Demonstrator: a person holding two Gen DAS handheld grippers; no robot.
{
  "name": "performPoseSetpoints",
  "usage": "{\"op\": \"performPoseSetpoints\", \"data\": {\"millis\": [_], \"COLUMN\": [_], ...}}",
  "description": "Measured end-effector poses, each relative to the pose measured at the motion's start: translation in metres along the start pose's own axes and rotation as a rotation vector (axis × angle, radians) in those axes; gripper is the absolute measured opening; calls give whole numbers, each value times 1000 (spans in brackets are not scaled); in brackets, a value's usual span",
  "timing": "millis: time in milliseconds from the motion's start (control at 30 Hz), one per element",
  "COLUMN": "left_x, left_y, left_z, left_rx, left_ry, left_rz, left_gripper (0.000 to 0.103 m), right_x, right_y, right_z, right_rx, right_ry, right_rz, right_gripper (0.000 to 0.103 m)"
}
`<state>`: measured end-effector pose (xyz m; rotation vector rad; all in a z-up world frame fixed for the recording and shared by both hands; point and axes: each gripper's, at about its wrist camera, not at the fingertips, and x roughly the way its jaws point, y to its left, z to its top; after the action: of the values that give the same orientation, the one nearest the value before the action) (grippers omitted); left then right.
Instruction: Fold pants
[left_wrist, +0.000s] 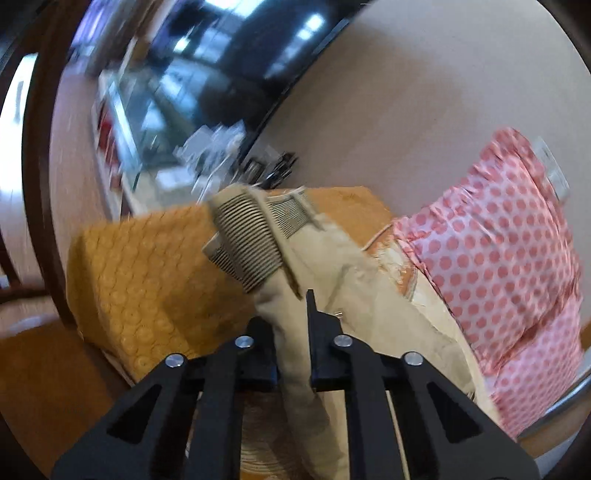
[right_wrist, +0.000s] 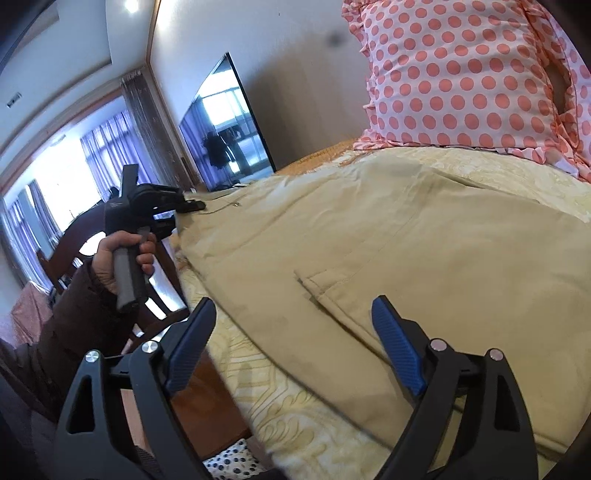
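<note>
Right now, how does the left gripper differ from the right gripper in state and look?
The left gripper is shut on the beige pants; the right gripper is open, holding nothing, above the pants. The left gripper's fingers look all black; the right gripper's fingers have blue pads. Both have black frames.

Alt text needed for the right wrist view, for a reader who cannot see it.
The right gripper, fingers spread open, hovers over beige pants spread on a pale yellow bedspread. The left gripper pinches their far edge; a polka-dot pillow sits behind.
</note>
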<state>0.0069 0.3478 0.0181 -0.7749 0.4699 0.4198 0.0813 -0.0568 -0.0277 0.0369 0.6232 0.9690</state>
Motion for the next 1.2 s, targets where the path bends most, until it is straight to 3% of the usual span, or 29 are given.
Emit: {"op": "performPoseSetpoints", "data": {"millis": [167,300,433,467,533,600,700,767,867,1033,1167,1200], "left_x": [-25,-35,-53,-57,-54,-43,-19,-22,-27,-44,-50,-54], "left_y": [-91,-198,-284,-304,-325,-337,-330,-325,-327,-327,-314,-307], "left_z": [1,-34,-110,-140,-189,-250,-312,-325,-322,-341,-334,-329], "left_rx": [300,548,755,811,891,1007,1103,1145,1139,1257,1224,1211], "left_ry": [-79,-73,1,53,147,261,419,368,361,258,266,276], "left_rz": [-66,-237,-474,-547,-621,-627,-591,-563,-551,-556,-616,-625], "left_gripper": [6,6,6,6,6,6,6,6,6,7,8,13], "right_x": [-41,-87,-137,-151,-175,-190,-206,-214,-218,-223,-225,-226], "right_y": [-9,-31,-51,-56,-66,-75,-91,-101,-108,-108,-111,-111], "right_z": [-6,-17,-32,-36,-47,-56,-68,-75,-76,-76,-70,-69], "right_rx": [31,106,185,209,256,293,356,396,415,418,426,425], "right_ry": [-78,-156,-246,-271,-309,-325,-331,-336,-345,-375,-378,-378], "right_rz": [-14,-91,-203,-232,-292,-338,-394,-414,-427,-430,-445,-445], "right_gripper": [88,88,88,88,89,89,89,89,89,90,91,91]}}
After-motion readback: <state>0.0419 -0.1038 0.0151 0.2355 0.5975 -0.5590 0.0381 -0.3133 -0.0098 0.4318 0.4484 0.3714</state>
